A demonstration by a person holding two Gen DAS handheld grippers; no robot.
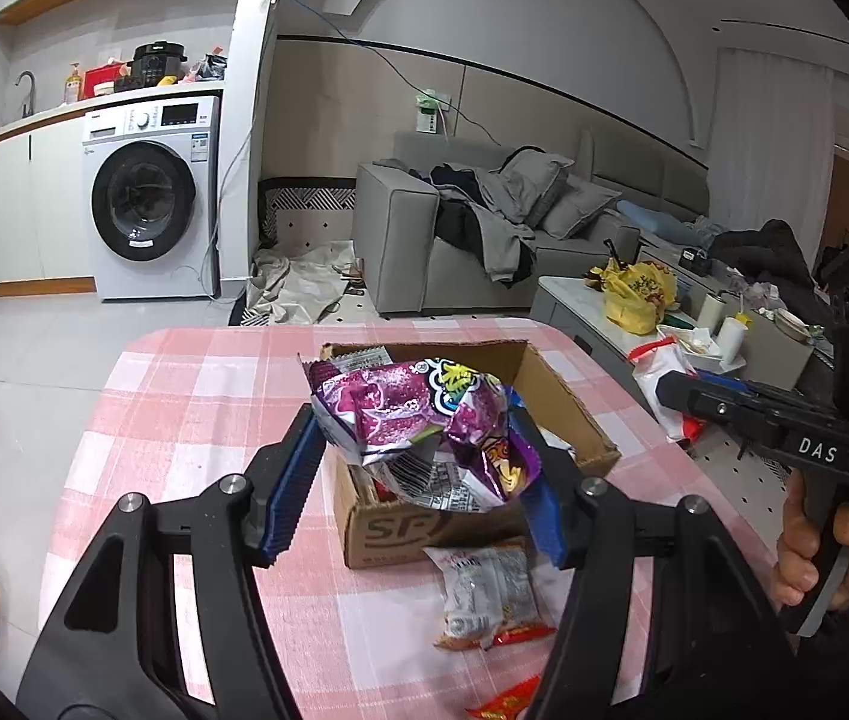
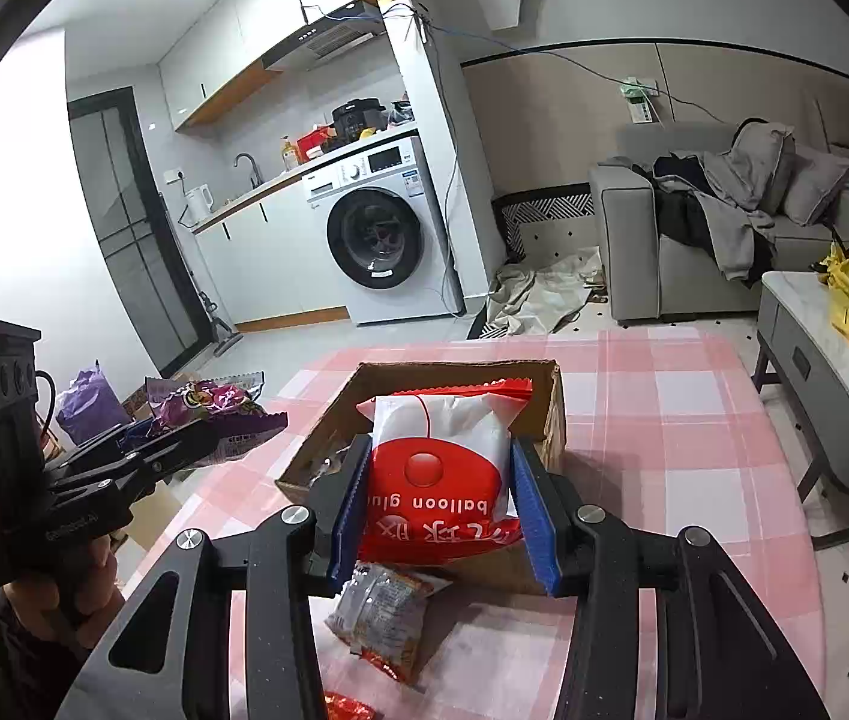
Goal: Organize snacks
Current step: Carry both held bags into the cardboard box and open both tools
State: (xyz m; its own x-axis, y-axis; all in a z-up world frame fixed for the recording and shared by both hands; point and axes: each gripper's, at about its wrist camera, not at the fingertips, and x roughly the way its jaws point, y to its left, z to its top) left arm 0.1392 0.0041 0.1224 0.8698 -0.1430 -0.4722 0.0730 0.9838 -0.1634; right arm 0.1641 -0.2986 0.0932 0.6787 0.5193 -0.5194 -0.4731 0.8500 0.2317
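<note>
"SF" on cardboard box (image 1: 391, 531), "balloon glu" on red-white packet (image 2: 433, 480), "DAS" on right tool (image 1: 817, 450)

Surface: table (image 1: 202, 414), covered by a pink-and-white check cloth; rounded far corners.
Box (image 1: 568, 414): open brown cardboard, printed "SF" on the near wall, standing on the cloth toward the far middle; snack packs lie inside.
Grey pack (image 1: 487, 594): flat on the cloth just in front of the box's near wall; pale wrapper with small print and a red-orange bottom edge; also seen in the right wrist view (image 2: 385, 618).
Red wrapper (image 1: 505, 705): at the near edge of the cloth, partly cut off by the frame.
</note>
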